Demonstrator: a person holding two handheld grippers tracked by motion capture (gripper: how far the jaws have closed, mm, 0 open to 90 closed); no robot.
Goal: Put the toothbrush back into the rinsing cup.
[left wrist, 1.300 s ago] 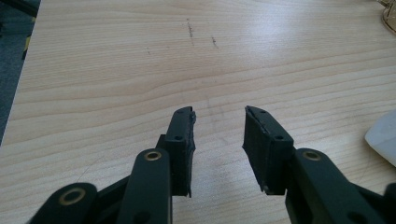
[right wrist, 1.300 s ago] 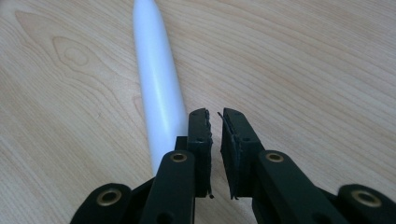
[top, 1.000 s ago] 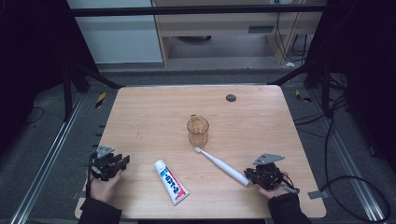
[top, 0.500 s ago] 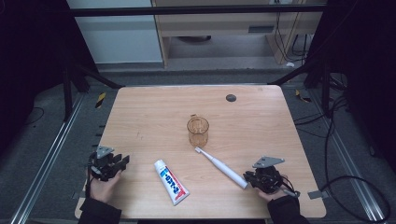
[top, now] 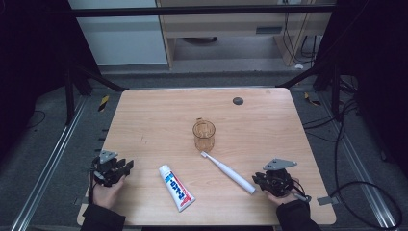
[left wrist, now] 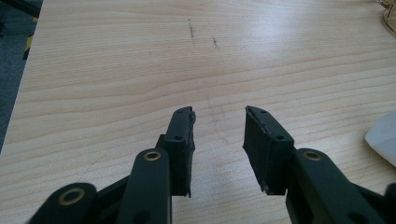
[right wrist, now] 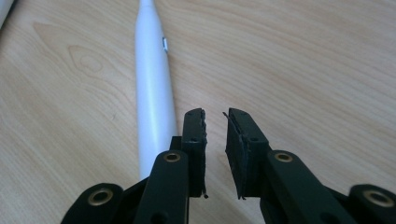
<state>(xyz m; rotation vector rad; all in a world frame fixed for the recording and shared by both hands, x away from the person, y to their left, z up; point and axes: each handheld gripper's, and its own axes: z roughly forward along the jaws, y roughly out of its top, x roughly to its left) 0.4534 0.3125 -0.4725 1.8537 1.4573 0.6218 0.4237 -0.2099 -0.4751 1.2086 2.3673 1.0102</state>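
Note:
A white electric toothbrush [top: 227, 172] lies slantwise on the wooden table [top: 159, 115], its head towards an amber see-through cup [top: 204, 135]. To its left lies a white and blue toothpaste tube [top: 176, 188]. My right gripper [top: 259, 182] rests at the toothbrush's handle end. In the right gripper view the toothbrush [right wrist: 152, 84] runs just left of my right gripper [right wrist: 215, 112], whose jaws stand a narrow gap apart with nothing between them. My left gripper [top: 126, 167] sits at the table's front left. In the left gripper view my left gripper [left wrist: 219, 112] is wide open over bare wood.
A small dark disc [top: 237, 100] lies near the table's far edge. The tube's white edge [left wrist: 384, 137] and the cup's base [left wrist: 390, 16] appear at the right of the left gripper view. Metal frame rails run along both sides of the table.
My right gripper has drifted slightly towards the front edge of the table. The left gripper, toothbrush, tube and cup have not moved.

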